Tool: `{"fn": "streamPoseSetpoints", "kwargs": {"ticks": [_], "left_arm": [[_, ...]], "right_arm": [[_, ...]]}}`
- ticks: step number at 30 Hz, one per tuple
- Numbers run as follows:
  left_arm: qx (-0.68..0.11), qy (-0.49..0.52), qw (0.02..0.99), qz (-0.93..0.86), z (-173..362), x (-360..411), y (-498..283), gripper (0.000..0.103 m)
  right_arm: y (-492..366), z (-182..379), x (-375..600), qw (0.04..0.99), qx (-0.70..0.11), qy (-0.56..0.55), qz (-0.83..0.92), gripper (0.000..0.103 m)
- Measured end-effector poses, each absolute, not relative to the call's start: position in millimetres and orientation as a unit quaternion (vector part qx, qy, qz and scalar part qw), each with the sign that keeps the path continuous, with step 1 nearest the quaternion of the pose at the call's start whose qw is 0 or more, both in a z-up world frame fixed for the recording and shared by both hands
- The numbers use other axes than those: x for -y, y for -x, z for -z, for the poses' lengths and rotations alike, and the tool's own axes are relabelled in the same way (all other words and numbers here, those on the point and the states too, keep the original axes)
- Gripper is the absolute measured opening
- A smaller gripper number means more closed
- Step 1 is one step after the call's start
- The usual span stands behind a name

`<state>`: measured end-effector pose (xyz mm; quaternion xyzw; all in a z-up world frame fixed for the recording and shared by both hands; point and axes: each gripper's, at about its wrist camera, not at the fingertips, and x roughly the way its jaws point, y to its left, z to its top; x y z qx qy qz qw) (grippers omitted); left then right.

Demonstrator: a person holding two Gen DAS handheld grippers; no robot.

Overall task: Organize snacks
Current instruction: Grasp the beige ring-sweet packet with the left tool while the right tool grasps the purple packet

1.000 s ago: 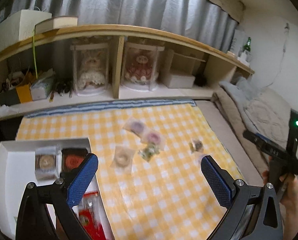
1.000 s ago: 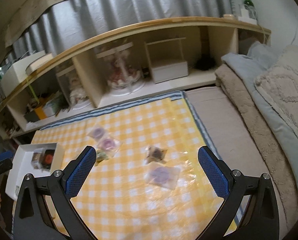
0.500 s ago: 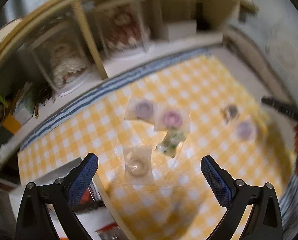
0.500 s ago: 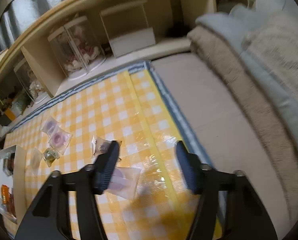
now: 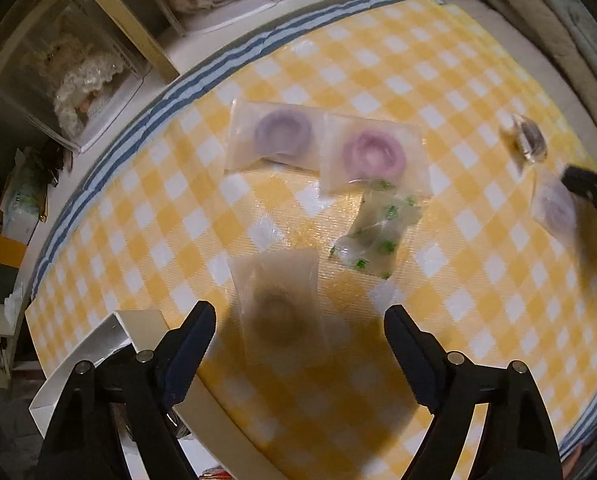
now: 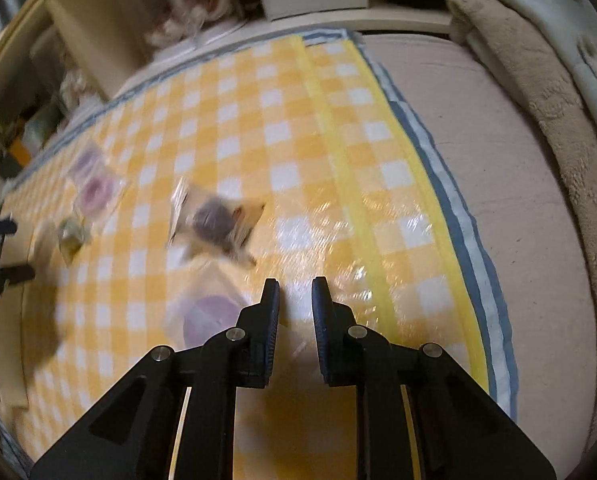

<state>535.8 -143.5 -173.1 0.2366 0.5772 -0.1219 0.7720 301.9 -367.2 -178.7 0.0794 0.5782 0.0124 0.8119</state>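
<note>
Snack sorting barely under way
Left hand-held gripper (image 5: 298, 330) hovering wide over brown snack (image 5: 276, 314); right hand-held gripper (image 6: 295, 300) narrowing, empty; five packets lying loose.

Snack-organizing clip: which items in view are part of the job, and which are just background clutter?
Part of the job:
brown donut packet
violet donut packet
pink donut packet
green-speckled wrapper
dark snack packet
pale purple packet
white box

Just lying about:
cased dolls
checkered mat
blankets
</note>
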Motion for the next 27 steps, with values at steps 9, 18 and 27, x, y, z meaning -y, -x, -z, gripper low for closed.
{"fn": "streamPoseSetpoints", "kwargs": {"ticks": [9, 18, 27], "left_arm": [[-0.593, -0.220, 0.768, 0.099, 202, 139, -567, 0.074], [-0.596, -0.223, 0.763, 0.110, 228, 141, -580, 0.069], [-0.607, -0.199, 0.760, 0.123, 240, 123, -596, 0.061]], "right_arm": [[-280, 175, 329, 0.776, -0.624, -0.047, -0.081, 0.017], [-281, 166, 333, 0.770, -0.612, -0.181, -0.013, 0.041], [-280, 175, 312, 0.760, -0.600, -0.244, 0.058, 0.063]]}}
